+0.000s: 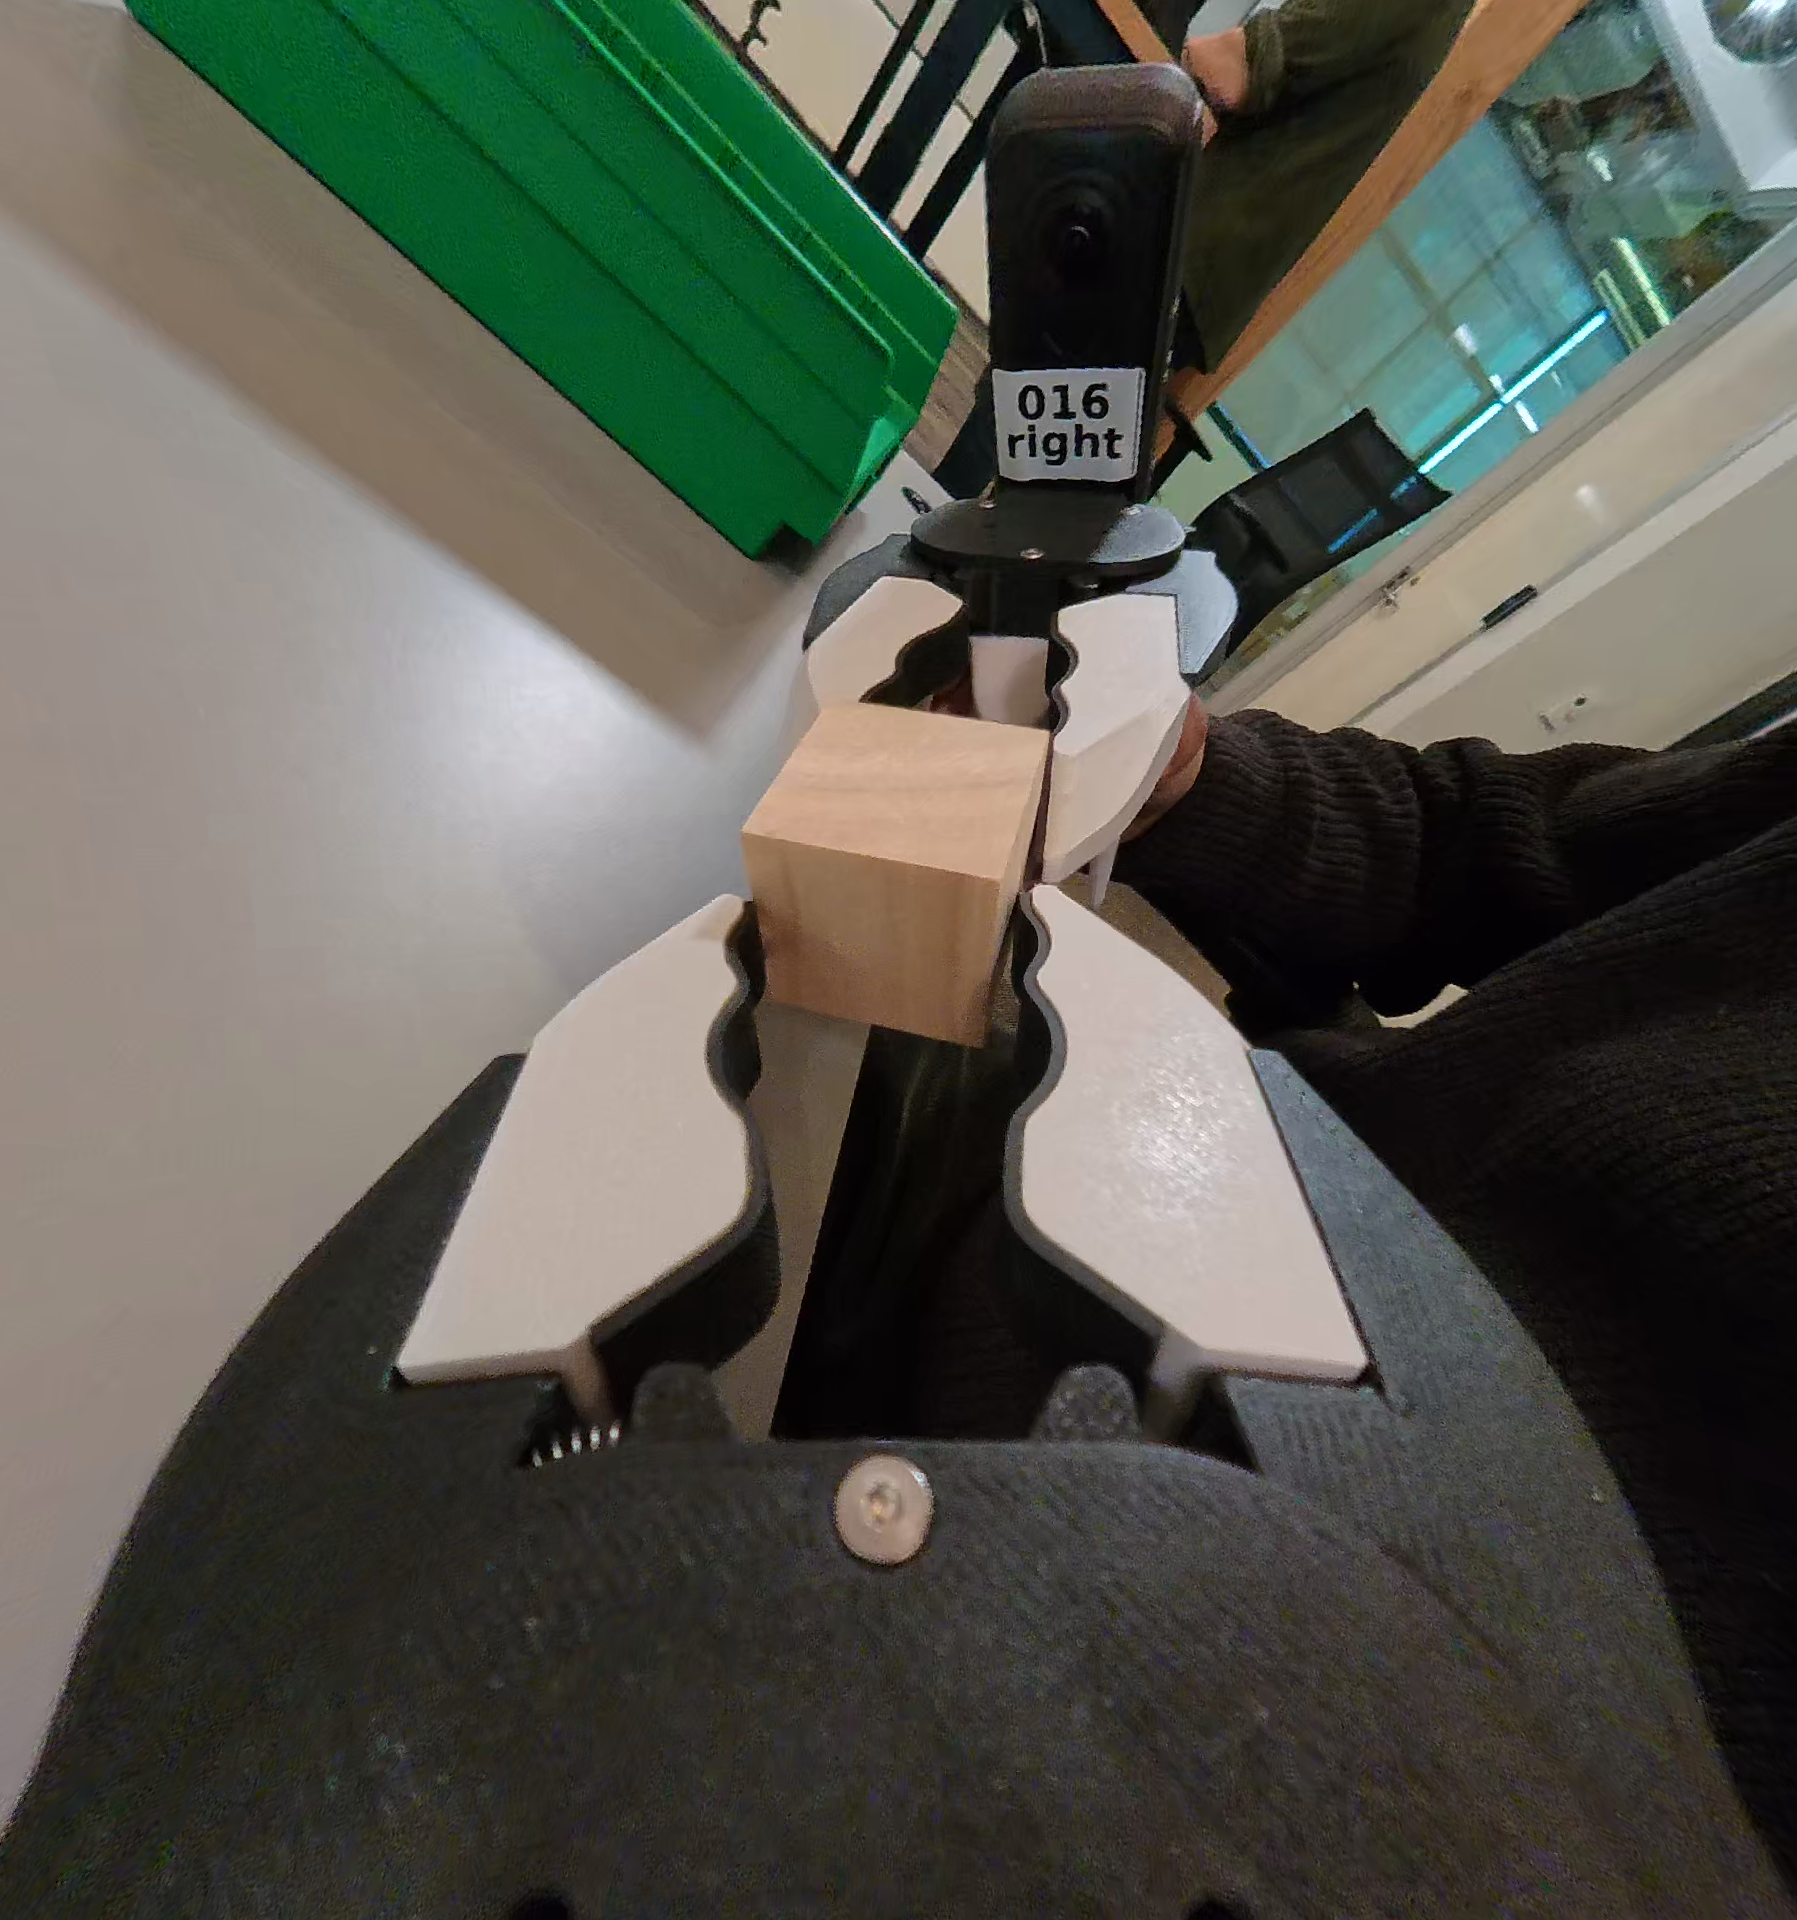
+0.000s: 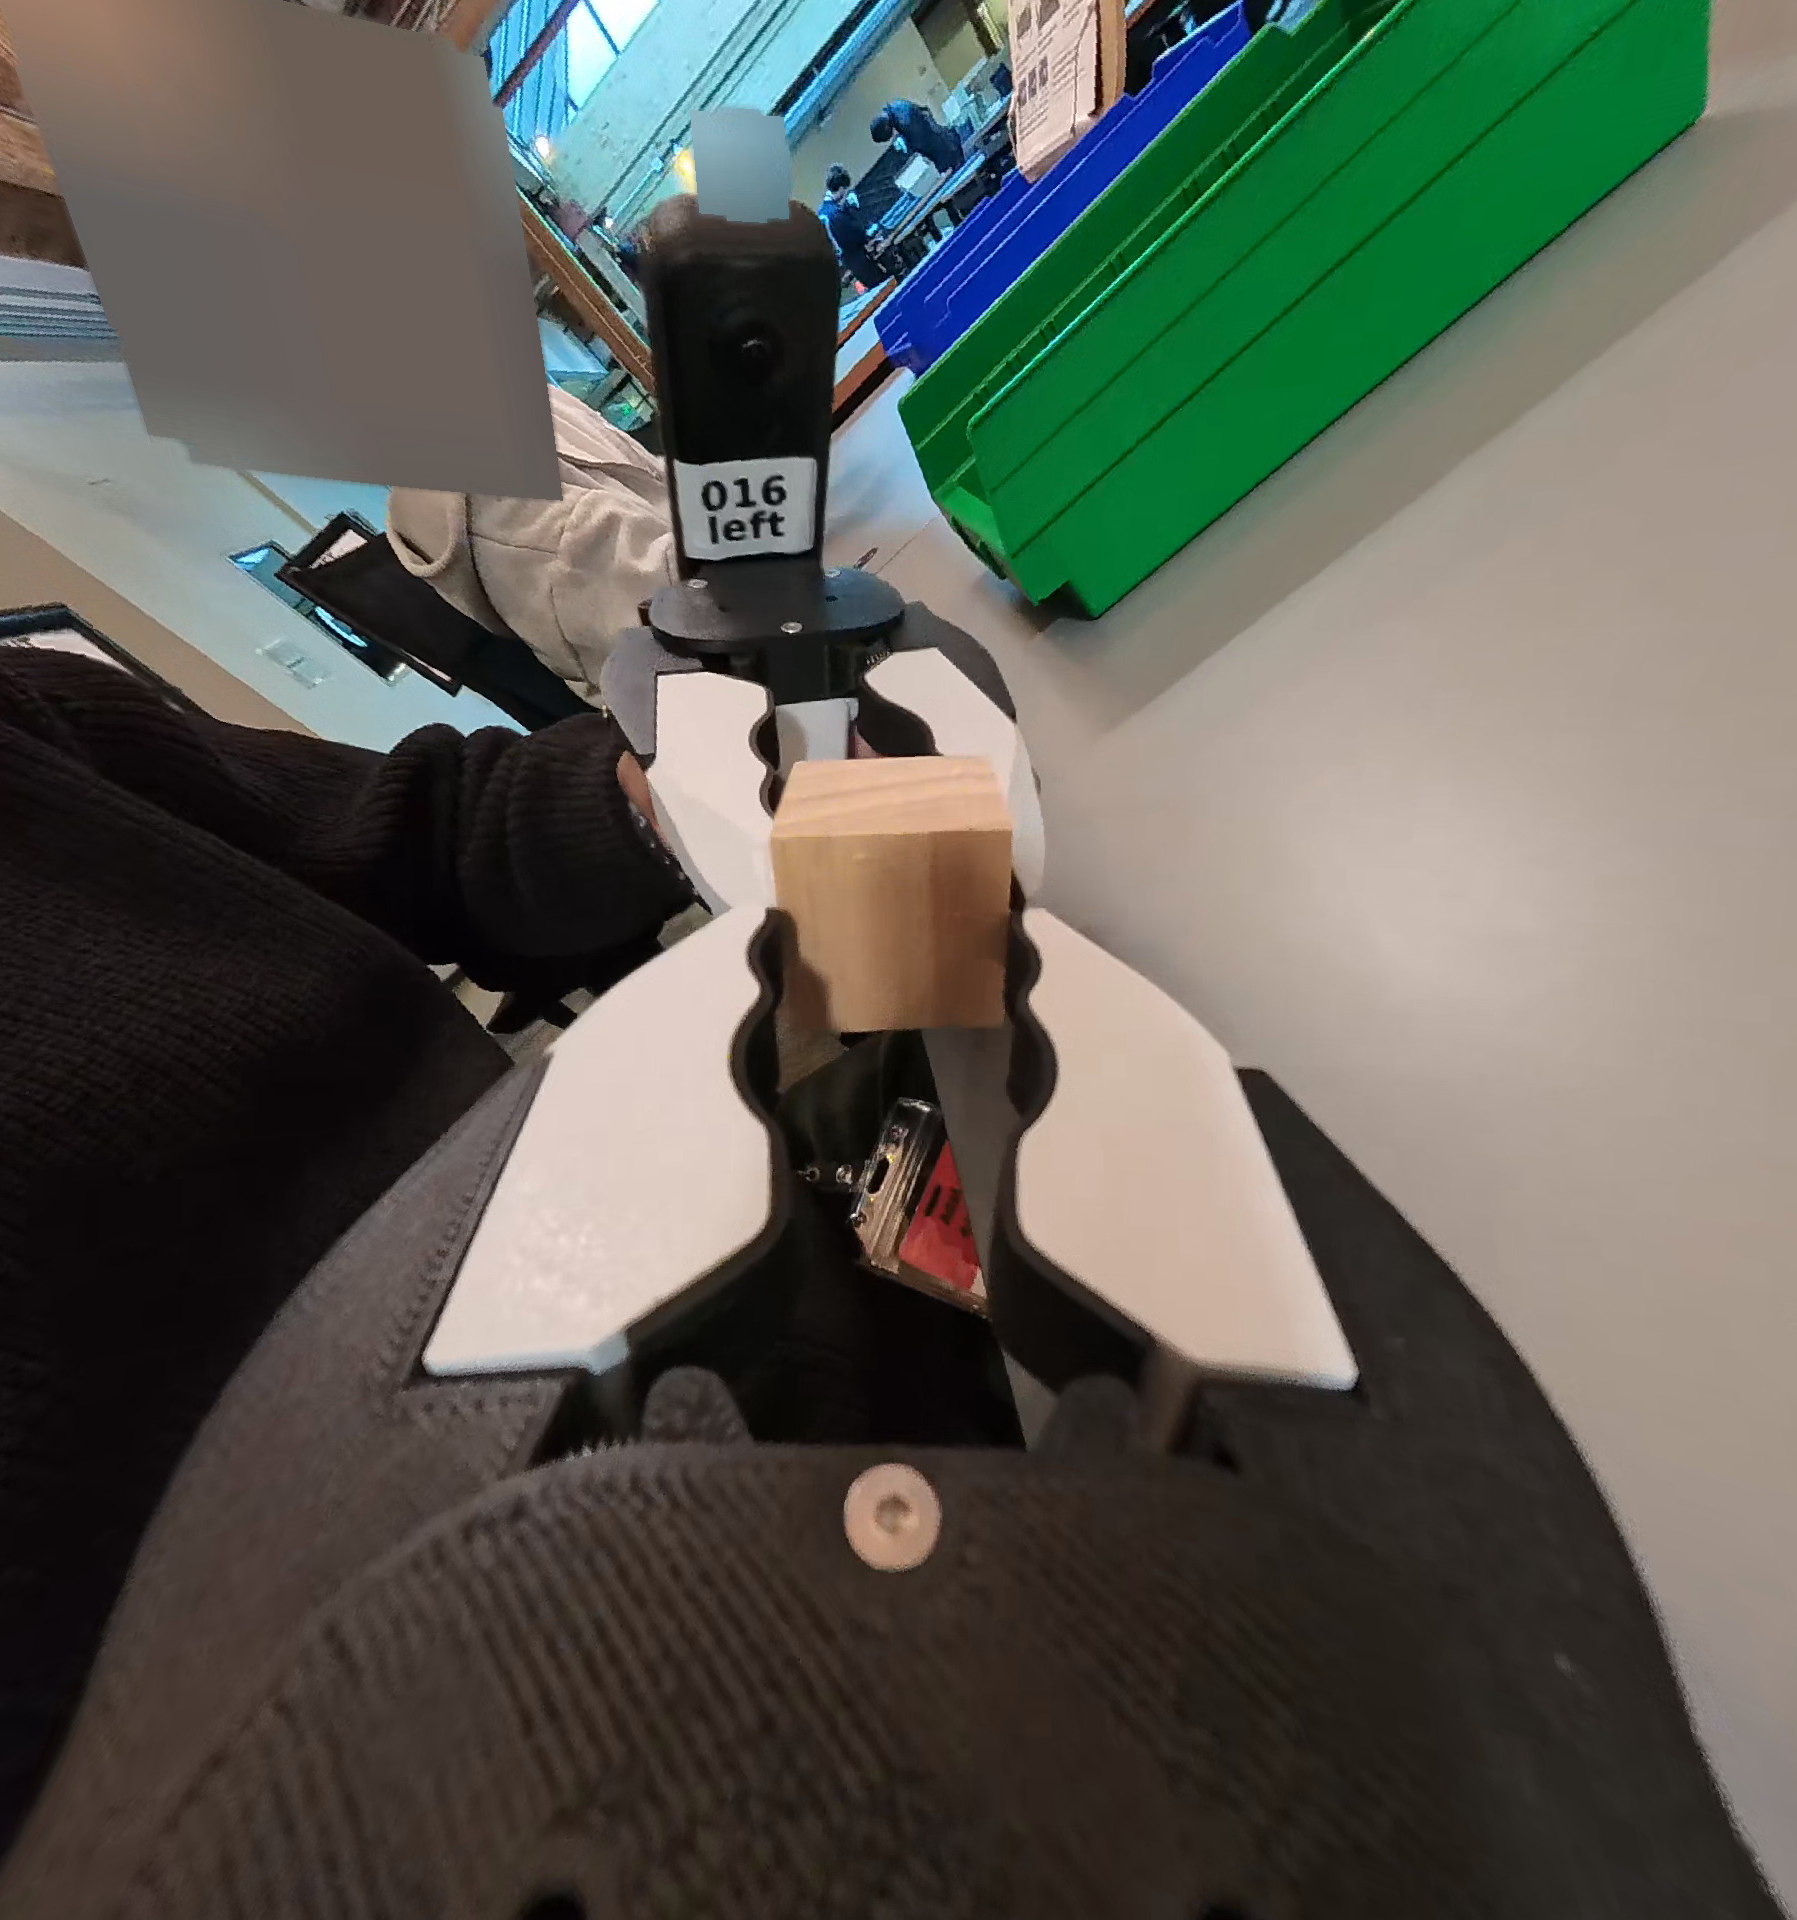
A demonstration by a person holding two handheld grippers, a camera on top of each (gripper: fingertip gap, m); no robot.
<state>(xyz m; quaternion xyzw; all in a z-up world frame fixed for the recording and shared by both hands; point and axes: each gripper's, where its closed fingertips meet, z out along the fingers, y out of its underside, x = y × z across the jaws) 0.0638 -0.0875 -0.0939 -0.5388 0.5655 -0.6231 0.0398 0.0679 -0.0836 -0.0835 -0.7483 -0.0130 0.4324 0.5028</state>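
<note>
A pale wooden cube [image 1: 899,862] hangs in the air between my two grippers, which face each other above the grey table's edge [image 1: 198,779]. In the left wrist view my left gripper [image 1: 886,914] is closed on the cube's near end, with both fingertips against its sides. The right gripper's white finger [image 1: 1112,727] lies along the cube's far right side. In the right wrist view my right gripper [image 2: 894,920] is closed on the cube [image 2: 894,894], both fingertips flush with it. The left gripper's fingers [image 2: 707,790] flank the cube's far end.
Green plastic bins [image 1: 561,239] [image 2: 1289,312] stand on the table [image 2: 1496,883], with a blue bin [image 2: 1029,229] behind them. Black knitted sleeves [image 1: 1496,883] [image 2: 250,831] hold the grippers. People stand in the background, and a black chair [image 1: 1320,499] is off the table.
</note>
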